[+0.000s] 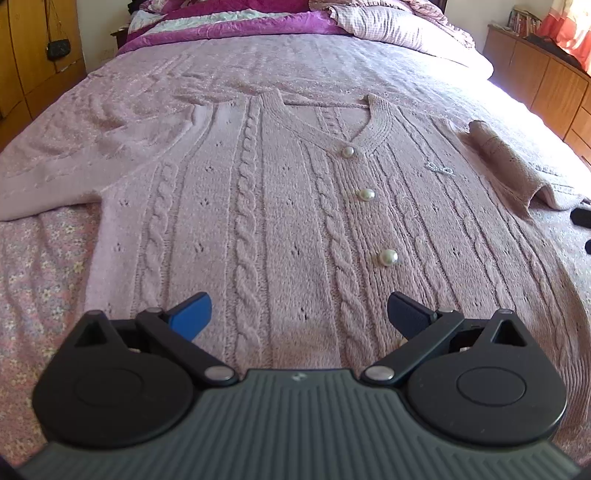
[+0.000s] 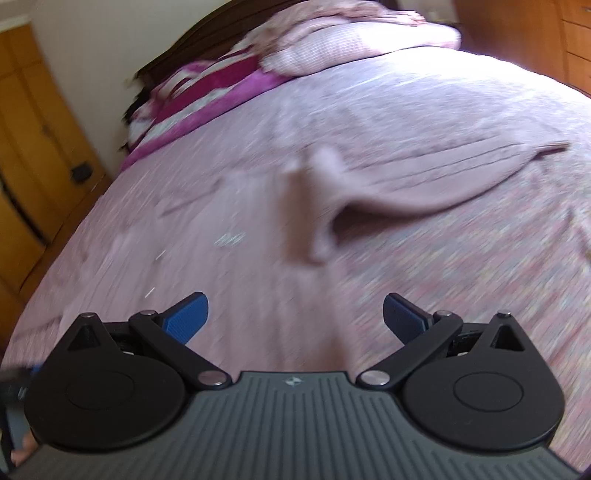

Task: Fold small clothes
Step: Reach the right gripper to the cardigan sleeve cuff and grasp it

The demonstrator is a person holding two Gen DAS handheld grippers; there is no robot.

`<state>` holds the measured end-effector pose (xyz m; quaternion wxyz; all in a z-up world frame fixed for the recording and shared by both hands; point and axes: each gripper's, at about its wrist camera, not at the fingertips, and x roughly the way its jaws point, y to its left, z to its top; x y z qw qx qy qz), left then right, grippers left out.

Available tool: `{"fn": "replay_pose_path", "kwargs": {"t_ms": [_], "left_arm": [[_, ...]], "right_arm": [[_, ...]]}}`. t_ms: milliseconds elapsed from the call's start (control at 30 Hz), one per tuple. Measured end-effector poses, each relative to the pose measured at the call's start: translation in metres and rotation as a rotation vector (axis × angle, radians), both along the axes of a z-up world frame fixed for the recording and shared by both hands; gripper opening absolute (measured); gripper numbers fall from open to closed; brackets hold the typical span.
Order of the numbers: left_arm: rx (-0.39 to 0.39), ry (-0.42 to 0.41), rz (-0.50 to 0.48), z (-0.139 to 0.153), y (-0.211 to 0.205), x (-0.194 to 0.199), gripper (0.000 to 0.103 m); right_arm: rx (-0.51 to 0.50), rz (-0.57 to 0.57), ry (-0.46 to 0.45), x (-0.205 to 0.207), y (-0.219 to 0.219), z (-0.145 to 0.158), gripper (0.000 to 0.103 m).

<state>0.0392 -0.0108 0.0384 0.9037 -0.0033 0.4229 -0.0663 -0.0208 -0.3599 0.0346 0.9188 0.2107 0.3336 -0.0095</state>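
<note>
A pink cable-knit cardigan (image 1: 280, 206) with pearl buttons (image 1: 388, 257) lies flat, front up, on the bed, neck away from me. Its left sleeve (image 1: 74, 173) spreads out flat; its right sleeve (image 1: 509, 166) is bunched up at the shoulder. My left gripper (image 1: 299, 314) is open and empty just above the cardigan's hem. My right gripper (image 2: 295, 317) is open and empty above the cardigan's right side; that view is motion-blurred, with the bunched sleeve (image 2: 369, 192) ahead of it. The right gripper's dark tip (image 1: 581, 218) shows at the right edge of the left wrist view.
The bed has a pink floral cover (image 1: 40, 266). A magenta blanket (image 1: 236, 22) and a checked pillow (image 1: 388, 26) lie at the head. Wooden cabinets (image 1: 546, 81) stand to the right, a wooden wardrobe (image 1: 33, 55) to the left.
</note>
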Motion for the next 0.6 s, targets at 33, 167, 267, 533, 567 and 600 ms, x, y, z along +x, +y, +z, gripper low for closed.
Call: {"fn": "replay_pose_path", "kwargs": {"t_ms": [33, 167, 267, 533, 567, 600], "left_arm": [[0.001, 0.006, 0.002, -0.001, -0.001, 0.002, 0.103], [0.015, 0.024, 0.024, -0.007, -0.002, 0.010, 0.103], [0.028, 0.045, 0.035, -0.014, -0.004, 0.015, 0.103], [0.069, 0.017, 0.037, -0.026, -0.010, 0.011, 0.103], [0.068, 0.013, 0.037, -0.027, -0.010, 0.010, 0.103], [0.069, 0.010, 0.036, -0.027, -0.010, 0.010, 0.103]], "right_arm": [[0.012, -0.031, 0.005, 0.006, -0.013, -0.002, 0.103], [0.027, -0.154, 0.014, 0.034, -0.070, -0.012, 0.103], [0.025, -0.216, 0.012, 0.054, -0.103, -0.023, 0.103], [0.106, -0.330, -0.036, 0.094, -0.170, -0.051, 0.103], [0.109, -0.346, -0.051, 0.096, -0.176, -0.054, 0.103], [0.113, -0.355, -0.070, 0.098, -0.181, -0.056, 0.103]]}}
